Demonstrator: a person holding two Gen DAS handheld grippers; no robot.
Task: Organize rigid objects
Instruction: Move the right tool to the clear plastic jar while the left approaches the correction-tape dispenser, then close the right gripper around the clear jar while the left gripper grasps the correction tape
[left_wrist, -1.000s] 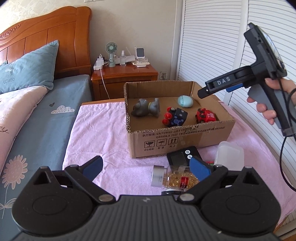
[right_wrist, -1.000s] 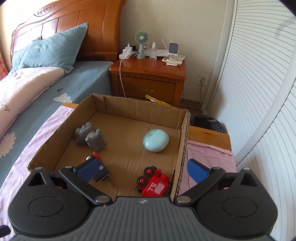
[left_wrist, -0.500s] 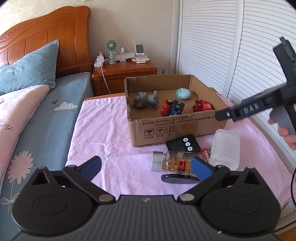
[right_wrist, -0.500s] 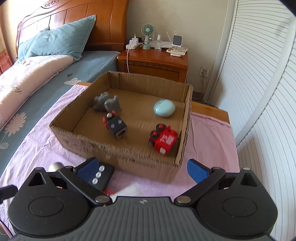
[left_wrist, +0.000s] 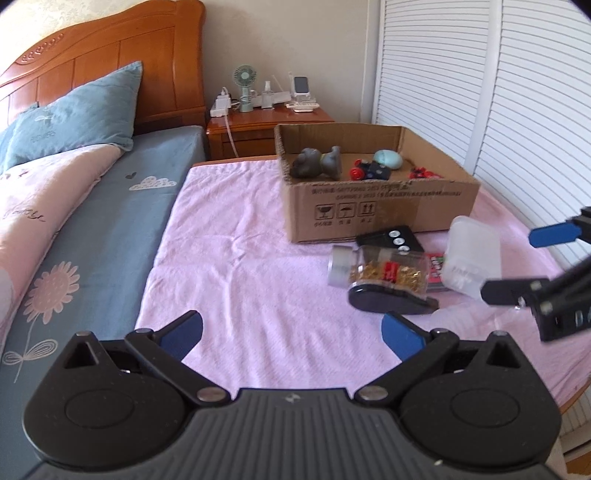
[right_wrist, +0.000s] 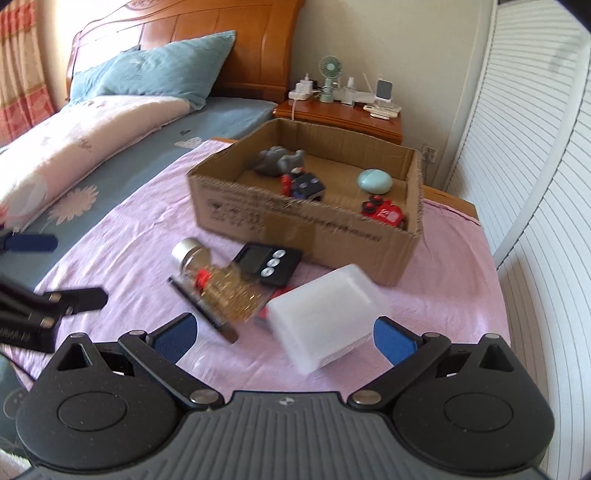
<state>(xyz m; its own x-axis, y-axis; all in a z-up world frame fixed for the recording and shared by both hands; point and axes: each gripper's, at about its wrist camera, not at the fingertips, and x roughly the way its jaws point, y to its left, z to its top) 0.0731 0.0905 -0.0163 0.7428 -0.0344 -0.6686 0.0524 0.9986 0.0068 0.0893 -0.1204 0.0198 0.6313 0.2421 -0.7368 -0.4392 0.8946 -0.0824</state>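
Over on the left, the left gripper hovers low over the bare pink cloth with its blue pads spread wide and nothing between them. Moving right, a little heap of things not yet put away lies in front of the cardboard box: a clear jar with a silver cap and gold bits inside, resting on its side across a flat dark object whose kind I cannot tell; touching it, a black timer with three white buttons, right against the box's front wall; something red peeking out beneath them; and a translucent white plastic container just beside the jar. The right gripper is held close over that container, its jaws apart and empty, the container sitting roughly between the pads. Inside the box four things already lie: a grey toy animal, a dark blue toy car, a pale green oval case and a red toy car near the right wall. So I would judge the sorting about halfway: four stowed, and the heap on the cloth left to go in.
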